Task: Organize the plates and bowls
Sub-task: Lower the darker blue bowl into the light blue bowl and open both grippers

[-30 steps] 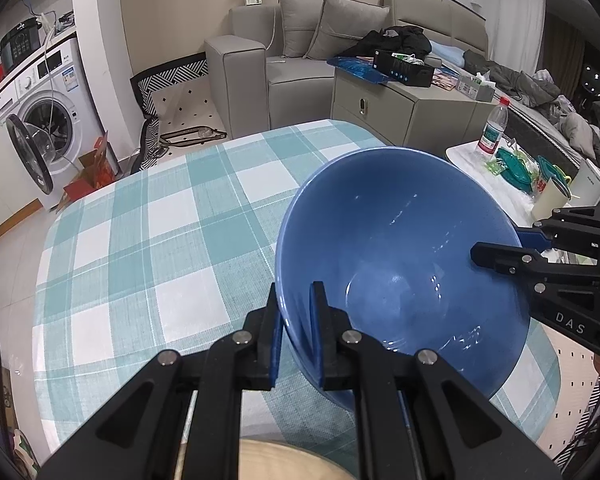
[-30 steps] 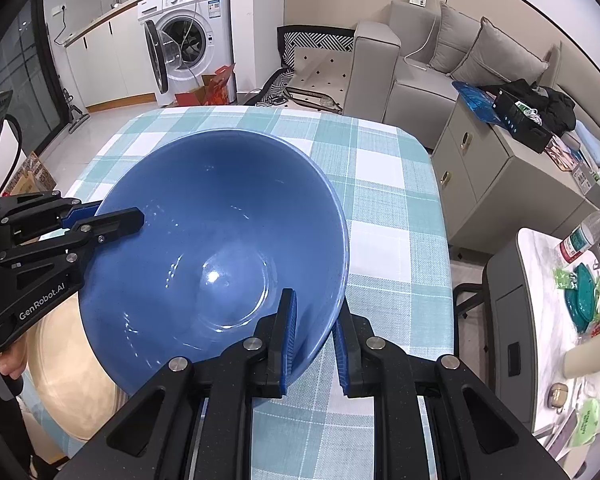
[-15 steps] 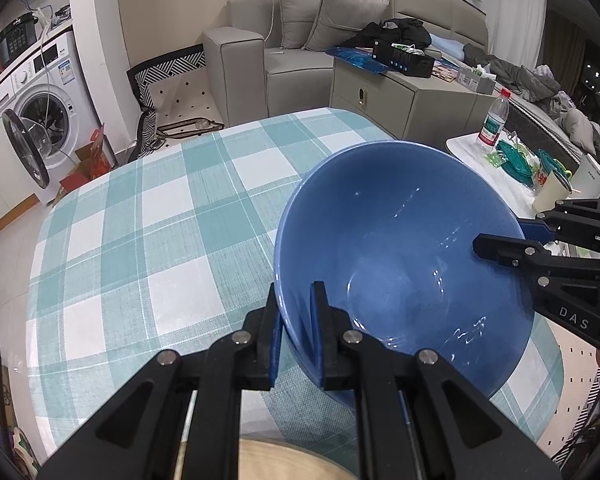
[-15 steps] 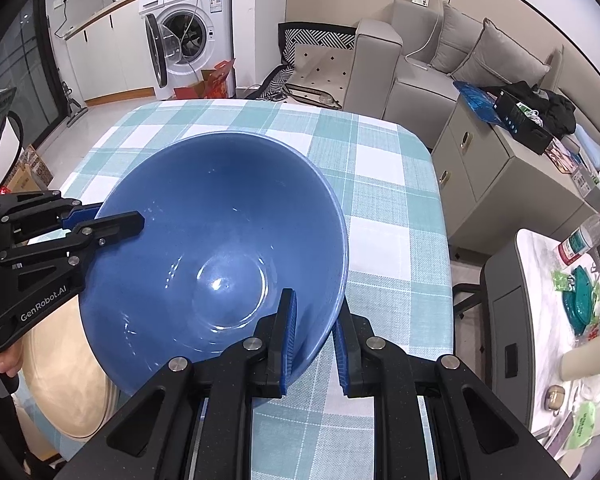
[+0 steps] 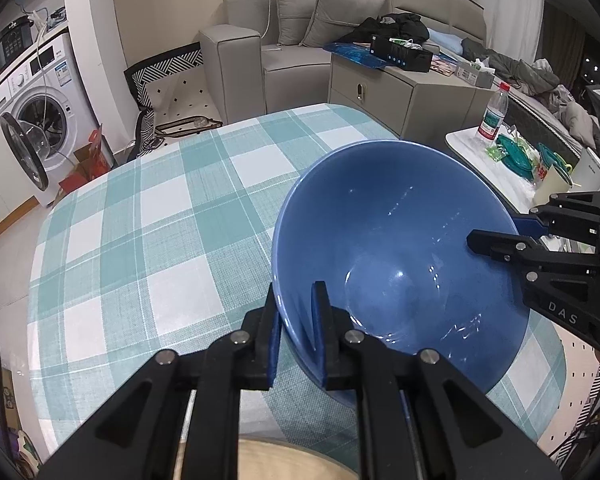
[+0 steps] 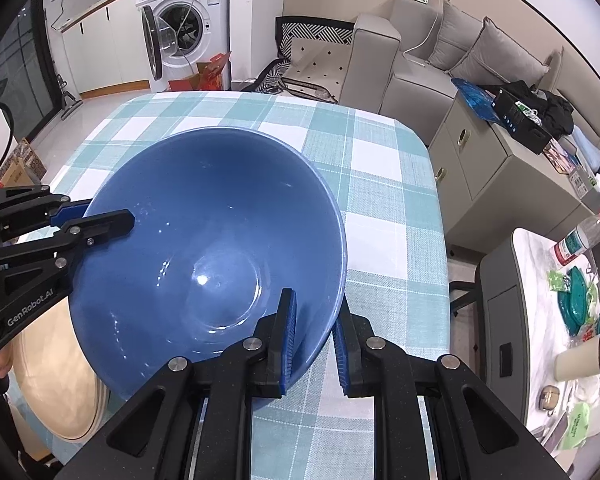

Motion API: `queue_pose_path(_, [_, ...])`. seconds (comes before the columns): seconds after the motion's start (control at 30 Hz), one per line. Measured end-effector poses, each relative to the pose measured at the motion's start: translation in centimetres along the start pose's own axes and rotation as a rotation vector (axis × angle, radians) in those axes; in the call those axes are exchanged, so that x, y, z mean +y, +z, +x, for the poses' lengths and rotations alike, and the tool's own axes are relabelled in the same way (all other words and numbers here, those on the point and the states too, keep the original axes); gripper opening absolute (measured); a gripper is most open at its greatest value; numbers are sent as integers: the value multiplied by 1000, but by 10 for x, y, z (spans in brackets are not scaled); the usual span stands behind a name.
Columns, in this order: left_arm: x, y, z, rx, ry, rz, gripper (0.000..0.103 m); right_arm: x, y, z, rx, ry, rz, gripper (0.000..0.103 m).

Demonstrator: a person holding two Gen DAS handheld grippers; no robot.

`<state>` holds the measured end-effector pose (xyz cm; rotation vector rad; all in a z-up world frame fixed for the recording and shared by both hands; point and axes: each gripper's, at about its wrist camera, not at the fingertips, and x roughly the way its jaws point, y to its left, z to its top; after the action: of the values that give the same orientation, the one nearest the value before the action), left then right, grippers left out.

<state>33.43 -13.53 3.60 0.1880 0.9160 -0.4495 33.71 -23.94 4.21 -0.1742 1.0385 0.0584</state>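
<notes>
Both claws pinch the bowl (image 5: 400, 248) rim: left gripper (image 5: 296, 332) on its near-left edge, right gripper (image 6: 314, 340) opposite, bowl tilted above the table (image 5: 148, 216), a beige plate (image 6: 56, 380) under it.

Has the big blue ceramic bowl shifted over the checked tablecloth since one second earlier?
No clear move: the big blue ceramic bowl covers nearly the same squares of the checked tablecloth.

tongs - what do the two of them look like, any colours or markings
Both tongs are matte black angular frames with silver rivets and blue pads on the fingertips. The left tongs carry white "GenRobot.AI" lettering, seen from the right wrist; the right tongs show "DAS" from the left wrist.
</notes>
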Motion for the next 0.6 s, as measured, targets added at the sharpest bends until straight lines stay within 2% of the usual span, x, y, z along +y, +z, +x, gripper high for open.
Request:
queue_pose_path(0.33, [1, -1, 2, 14, 14, 30, 12, 1, 4, 5, 11, 6, 4, 18])
queue_pose_path(0.6, [6, -5, 9, 38, -4, 13, 12, 1, 3, 3, 4, 13, 11, 18])
